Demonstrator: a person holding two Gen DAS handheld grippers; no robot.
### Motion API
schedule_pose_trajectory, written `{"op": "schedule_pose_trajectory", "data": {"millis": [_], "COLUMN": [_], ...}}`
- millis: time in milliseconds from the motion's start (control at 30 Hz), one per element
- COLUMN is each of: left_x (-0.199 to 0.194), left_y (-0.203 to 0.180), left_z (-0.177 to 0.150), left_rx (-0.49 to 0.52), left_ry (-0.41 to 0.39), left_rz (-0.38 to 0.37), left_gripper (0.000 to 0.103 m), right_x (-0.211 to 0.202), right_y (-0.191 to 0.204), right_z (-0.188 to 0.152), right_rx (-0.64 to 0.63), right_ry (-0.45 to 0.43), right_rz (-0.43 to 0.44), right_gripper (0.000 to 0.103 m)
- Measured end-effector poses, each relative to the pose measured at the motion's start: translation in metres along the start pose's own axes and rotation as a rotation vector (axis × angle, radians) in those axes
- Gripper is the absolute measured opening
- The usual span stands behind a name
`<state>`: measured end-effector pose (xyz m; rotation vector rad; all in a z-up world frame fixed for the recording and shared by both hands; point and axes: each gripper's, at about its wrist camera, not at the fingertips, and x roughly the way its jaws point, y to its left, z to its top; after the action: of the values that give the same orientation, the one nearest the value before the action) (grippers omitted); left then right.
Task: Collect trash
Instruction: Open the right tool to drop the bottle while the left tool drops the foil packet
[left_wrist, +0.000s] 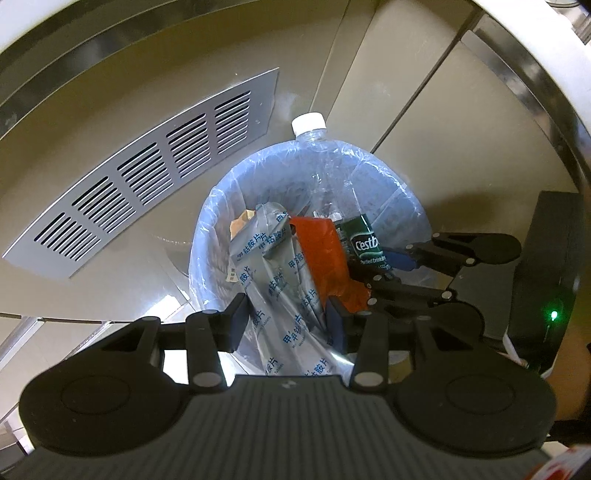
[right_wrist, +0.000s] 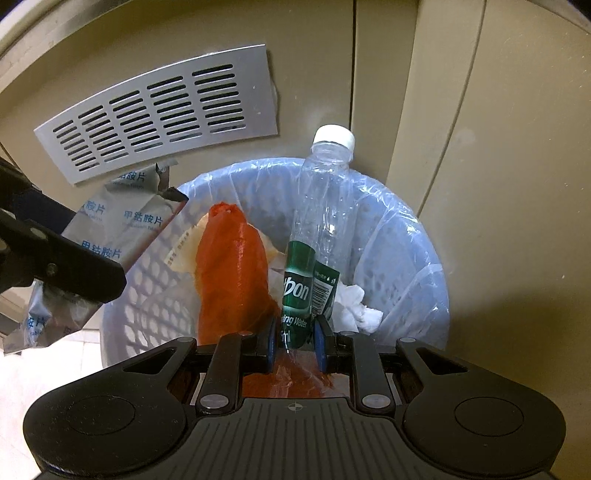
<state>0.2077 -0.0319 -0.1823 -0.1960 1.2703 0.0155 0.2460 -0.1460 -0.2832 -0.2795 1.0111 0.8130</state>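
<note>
- Clear plastic bottle (right_wrist: 325, 206), white cap, green label: clamped at the label end by the right gripper (right_wrist: 294, 341), an orange bag (right_wrist: 232, 266) caught alongside; held over the lined basket (right_wrist: 424, 266).
- Judged light, crushable, slippery; label band is the best hold.
- Silver foil packaging (left_wrist: 280, 280), blue print, pinched between left gripper (left_wrist: 286, 321) fingers above the basket; judged light, floppy.

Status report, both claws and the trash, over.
Left claw shut on silver foil packaging. Right claw shut on clear plastic bottle with green label, with orange plastic bag, over lined blue basket. Nothing blocking.
</note>
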Motion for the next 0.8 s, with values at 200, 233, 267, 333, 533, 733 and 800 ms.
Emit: {"op": "schedule_pose_trajectory", "data": {"millis": [200,233,267,333,533,733,800], "left_x": [0.002,0.002,0.003,0.004,0.011,0.028,0.035], "left_y": [0.002,0.003,0.003,0.004,0.006,0.005,0.003], "left_z": [-0.001,-0.001,-0.002,-0.002,0.000,0.011,0.016], "left_rx": [-0.014,-0.016,-0.020,-0.030,-0.048,-0.030,-0.018], "left_ry": [-0.004,-0.005,-0.008,-0.013,-0.025,-0.023,-0.021], "left_rz": [-0.003,-0.003,-0.004,-0.010,-0.043,-0.083,-0.090], "left_gripper": [0.041,0.041,0.041,0.041,0.041,0.041,0.041], "right_x": [-0.003,-0.007,-0.010,-0.020,-0.043,-0.056,-0.058], "right_y": [-0.001,-0.003,-0.004,-0.006,-0.002,0.002,0.003], "right_z": [0.000,0.001,0.001,0.002,0.002,-0.007,-0.011], "right_rx": [0.029,0.034,0.040,0.059,0.044,0.014,0.005], "right_ry": [-0.011,-0.015,-0.021,-0.051,-0.080,-0.081,-0.078], "right_rz": [0.000,0.001,-0.006,-0.016,-0.018,-0.035,-0.042], "right_gripper": [0.025,0.036,0.044,0.061,0.061,0.061,0.061]}}
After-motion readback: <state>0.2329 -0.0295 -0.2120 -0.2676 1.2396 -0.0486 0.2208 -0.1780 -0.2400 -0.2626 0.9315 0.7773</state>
